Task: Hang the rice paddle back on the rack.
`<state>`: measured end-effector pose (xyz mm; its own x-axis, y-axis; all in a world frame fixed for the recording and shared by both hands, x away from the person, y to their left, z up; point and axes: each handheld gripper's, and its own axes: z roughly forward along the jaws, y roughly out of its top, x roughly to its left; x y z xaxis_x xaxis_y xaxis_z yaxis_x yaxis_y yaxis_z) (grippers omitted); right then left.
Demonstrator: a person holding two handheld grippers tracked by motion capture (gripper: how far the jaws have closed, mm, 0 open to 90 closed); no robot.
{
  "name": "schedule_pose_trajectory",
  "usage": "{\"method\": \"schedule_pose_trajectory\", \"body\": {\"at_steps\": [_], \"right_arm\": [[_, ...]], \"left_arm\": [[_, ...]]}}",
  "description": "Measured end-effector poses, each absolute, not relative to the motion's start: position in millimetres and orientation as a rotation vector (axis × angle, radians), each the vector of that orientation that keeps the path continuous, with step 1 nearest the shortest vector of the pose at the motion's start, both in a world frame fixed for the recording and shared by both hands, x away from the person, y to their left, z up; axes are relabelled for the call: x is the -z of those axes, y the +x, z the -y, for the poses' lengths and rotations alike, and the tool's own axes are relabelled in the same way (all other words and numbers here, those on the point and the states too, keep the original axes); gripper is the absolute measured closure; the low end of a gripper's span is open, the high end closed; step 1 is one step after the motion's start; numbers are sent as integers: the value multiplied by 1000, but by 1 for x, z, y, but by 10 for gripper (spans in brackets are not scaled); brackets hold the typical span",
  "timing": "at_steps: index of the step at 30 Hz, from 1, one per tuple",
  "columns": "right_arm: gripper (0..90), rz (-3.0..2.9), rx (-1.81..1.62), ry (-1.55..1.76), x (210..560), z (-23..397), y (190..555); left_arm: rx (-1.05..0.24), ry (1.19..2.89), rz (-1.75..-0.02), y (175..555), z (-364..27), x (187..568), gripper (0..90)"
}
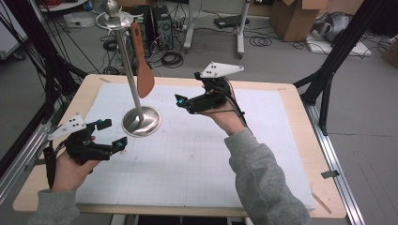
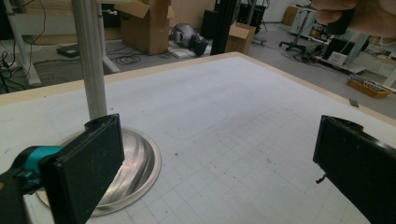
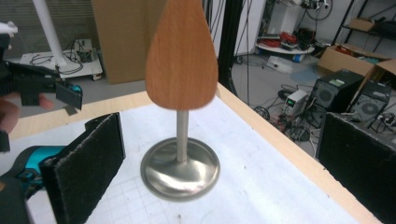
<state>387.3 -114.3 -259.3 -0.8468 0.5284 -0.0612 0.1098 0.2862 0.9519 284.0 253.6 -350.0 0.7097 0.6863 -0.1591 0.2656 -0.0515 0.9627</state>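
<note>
Ahead of the right gripper, apart: wooden spatula

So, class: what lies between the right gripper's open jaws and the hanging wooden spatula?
Nothing. In the right gripper view, the right gripper faces the wooden spatula across bare air, with the metal stand on the white mat behind.

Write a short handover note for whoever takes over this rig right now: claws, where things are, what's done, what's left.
Left claw: open, holding nothing, low over the mat beside the stand's round base.
Right claw: open, holding nothing, raised and pointing at the wooden spatula.
Spatula: hangs from the top disc of the metal stand, blade down, clear of the mat.
Done: the spatula already hangs on the stand, free of both claws.
Left: probably back the right claw away, leaving the spatula undisturbed.
</note>
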Motion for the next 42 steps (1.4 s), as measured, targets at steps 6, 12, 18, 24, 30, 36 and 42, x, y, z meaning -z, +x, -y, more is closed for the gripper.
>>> {"method": "schedule_pose_trajectory", "body": {"at_steps": [6, 12, 18, 24, 30, 36, 42], "right_arm": [[0, -2188, -1589, 599, 267, 133, 385], [0, -2188, -1573, 581, 275, 144, 380], [0, -2165, -1566, 589, 280, 155, 373], [0, -2147, -1574, 606, 285, 165, 369], [0, -2140, -1592, 631, 296, 175, 363], [0, -2133, -1616, 662, 307, 186, 361], [0, -2087, -1658, 705, 317, 198, 357]], "left_arm": [[-400, 1638, -782, 288, -251, 351, 24], [-428, 1660, -795, 291, -250, 354, 24], [-418, 1661, -792, 292, -249, 355, 24], [-413, 1657, -796, 293, -249, 356, 24], [-430, 1670, -802, 294, -247, 356, 24], [-434, 1678, -801, 294, -248, 358, 24], [-435, 1672, -804, 294, -249, 358, 24]]}}
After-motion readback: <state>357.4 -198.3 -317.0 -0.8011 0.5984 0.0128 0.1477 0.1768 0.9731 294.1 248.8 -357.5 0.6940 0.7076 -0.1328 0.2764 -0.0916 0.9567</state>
